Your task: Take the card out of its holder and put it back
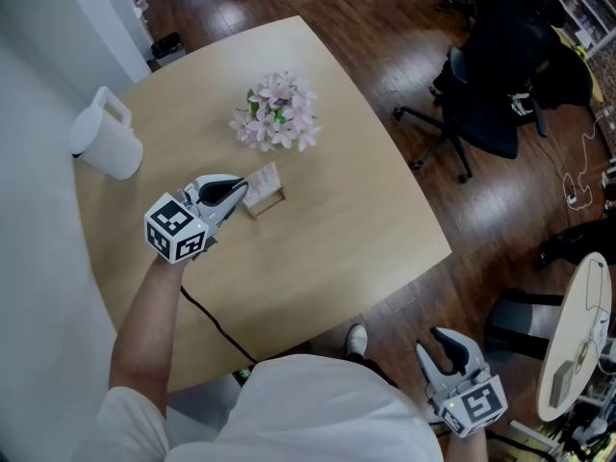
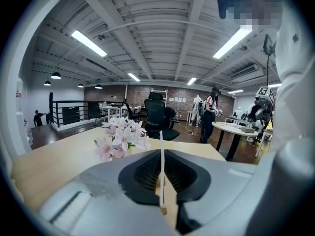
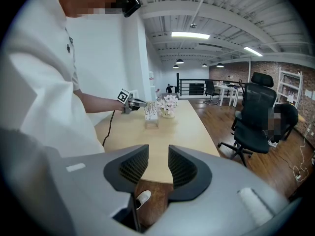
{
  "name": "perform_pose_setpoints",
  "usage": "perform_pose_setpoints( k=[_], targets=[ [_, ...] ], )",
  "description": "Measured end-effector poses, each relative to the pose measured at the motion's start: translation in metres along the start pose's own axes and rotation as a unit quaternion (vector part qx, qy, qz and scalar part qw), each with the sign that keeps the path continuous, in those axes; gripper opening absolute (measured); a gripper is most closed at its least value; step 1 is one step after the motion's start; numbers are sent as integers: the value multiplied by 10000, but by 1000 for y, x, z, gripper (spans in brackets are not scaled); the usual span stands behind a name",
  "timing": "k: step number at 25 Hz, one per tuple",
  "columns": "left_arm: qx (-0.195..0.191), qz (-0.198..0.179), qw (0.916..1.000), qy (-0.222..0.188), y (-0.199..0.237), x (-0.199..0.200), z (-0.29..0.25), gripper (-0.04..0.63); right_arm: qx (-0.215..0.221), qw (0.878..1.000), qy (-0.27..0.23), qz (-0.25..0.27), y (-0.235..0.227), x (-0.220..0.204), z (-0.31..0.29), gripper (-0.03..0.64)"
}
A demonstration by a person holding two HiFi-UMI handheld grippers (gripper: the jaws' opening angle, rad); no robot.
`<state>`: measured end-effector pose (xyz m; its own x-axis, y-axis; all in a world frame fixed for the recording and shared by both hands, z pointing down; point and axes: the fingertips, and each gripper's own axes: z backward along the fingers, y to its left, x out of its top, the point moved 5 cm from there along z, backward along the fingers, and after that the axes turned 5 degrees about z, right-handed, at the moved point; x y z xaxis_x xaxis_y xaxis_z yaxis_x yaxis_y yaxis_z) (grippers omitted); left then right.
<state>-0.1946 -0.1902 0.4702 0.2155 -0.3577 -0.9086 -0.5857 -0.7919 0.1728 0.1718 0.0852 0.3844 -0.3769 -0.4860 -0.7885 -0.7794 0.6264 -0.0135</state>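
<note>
A white card (image 1: 262,178) stands in a small wooden holder (image 1: 269,202) near the middle of the table (image 1: 337,248). My left gripper (image 1: 239,191) reaches it from the left and is shut on the card. In the left gripper view the card (image 2: 161,156) shows edge-on between the pads, with the holder (image 2: 164,211) below it. My right gripper (image 1: 450,349) hangs off the table's front edge, over the floor, open and empty. The right gripper view shows its jaws (image 3: 158,163) apart, with the card (image 3: 150,110) far off on the table.
Pink flowers (image 1: 276,114) stand just behind the holder. A white pitcher (image 1: 108,142) sits at the table's left edge. A black office chair (image 1: 500,85) stands on the wood floor at the right, and a round white table (image 1: 577,345) lower right. A cable (image 1: 207,320) trails from the left gripper.
</note>
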Motion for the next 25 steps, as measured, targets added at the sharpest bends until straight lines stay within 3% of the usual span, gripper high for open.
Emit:
perform_pose_setpoints(
  k=[25],
  targets=[
    [17,161,9998,113,5,-7,-1,17,2,10000,-11,67,3,-1,-1,130]
  ],
)
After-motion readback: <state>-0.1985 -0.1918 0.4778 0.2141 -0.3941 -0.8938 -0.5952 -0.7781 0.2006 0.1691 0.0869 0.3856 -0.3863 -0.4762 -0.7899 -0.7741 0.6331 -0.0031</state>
